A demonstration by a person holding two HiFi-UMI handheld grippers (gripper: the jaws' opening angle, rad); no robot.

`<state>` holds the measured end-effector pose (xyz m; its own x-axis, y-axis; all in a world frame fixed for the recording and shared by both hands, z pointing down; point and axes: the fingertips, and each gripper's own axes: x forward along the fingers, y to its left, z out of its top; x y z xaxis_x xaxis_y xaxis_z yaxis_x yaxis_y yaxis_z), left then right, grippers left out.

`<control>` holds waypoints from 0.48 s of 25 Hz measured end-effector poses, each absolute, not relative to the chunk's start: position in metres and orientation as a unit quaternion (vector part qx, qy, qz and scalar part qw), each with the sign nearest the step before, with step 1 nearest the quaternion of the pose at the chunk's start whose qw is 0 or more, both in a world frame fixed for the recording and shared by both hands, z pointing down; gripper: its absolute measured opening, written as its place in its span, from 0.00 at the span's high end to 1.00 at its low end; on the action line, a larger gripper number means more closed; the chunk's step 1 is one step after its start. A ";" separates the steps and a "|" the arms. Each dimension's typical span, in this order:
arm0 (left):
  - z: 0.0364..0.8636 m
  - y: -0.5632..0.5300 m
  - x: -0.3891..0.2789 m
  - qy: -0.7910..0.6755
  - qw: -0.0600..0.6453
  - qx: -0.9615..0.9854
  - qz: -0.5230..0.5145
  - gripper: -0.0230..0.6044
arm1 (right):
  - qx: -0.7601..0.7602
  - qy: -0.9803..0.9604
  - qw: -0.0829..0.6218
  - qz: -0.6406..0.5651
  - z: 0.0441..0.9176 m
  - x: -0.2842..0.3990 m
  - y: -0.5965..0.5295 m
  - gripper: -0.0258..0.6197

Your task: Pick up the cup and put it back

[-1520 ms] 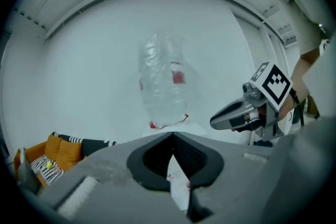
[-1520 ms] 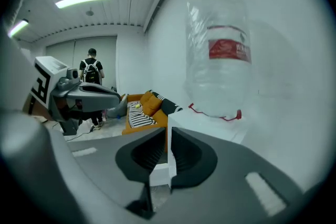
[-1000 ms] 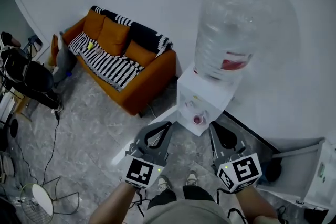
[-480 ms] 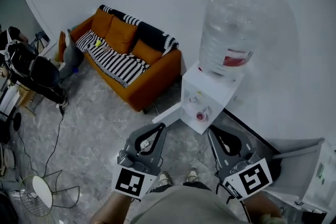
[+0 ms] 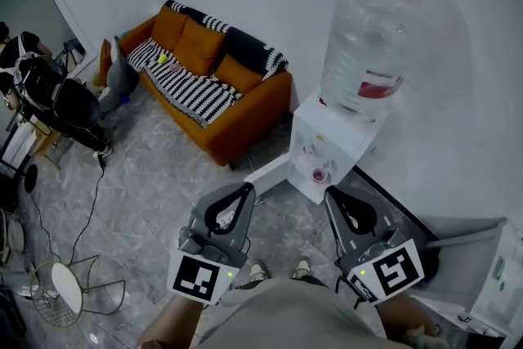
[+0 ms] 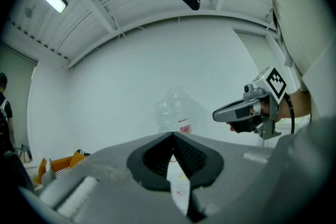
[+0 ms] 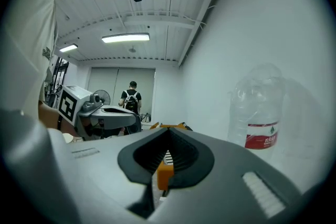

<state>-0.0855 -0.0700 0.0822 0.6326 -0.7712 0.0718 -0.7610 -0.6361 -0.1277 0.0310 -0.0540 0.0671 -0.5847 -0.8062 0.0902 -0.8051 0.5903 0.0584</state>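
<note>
A small pink cup [image 5: 319,174] stands in the tap recess of a white water dispenser [image 5: 341,136], under a large clear bottle [image 5: 372,45]. My left gripper [image 5: 248,187] hangs left of the dispenser and short of it, its jaws shut with nothing between them. My right gripper [image 5: 330,192] is just below the cup, apart from it, also shut and empty. In the left gripper view the shut tips [image 6: 172,135] point at the bottle [image 6: 173,113], with the right gripper [image 6: 216,114] to the right. The right gripper view shows shut tips [image 7: 168,128] and the bottle [image 7: 261,113].
An orange sofa [image 5: 214,82] with a striped blanket stands along the wall, left of the dispenser. A dark stroller [image 5: 53,94] and a floor fan [image 5: 57,298] are at far left. A white cabinet [image 5: 494,278] is at right. A person [image 7: 131,98] stands far back.
The head view has swung left, so the sofa and dispenser now sit further right in the frame. Both grippers stay shut in front of the dispenser, the left one slightly lower.
</note>
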 end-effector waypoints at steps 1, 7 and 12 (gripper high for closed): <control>0.082 -0.070 -0.087 0.425 0.043 -0.902 -0.061 0.96 | 0.453 -0.890 0.053 -0.004 0.068 0.031 -0.054 0.96; 0.083 -0.065 -0.088 0.419 0.045 -0.904 -0.068 0.96 | 0.460 -0.887 0.045 -0.002 0.067 0.034 -0.056 0.96; 0.077 -0.063 -0.096 0.417 0.054 -0.904 -0.074 0.96 | 0.467 -0.883 0.034 -0.005 0.057 0.032 -0.055 0.96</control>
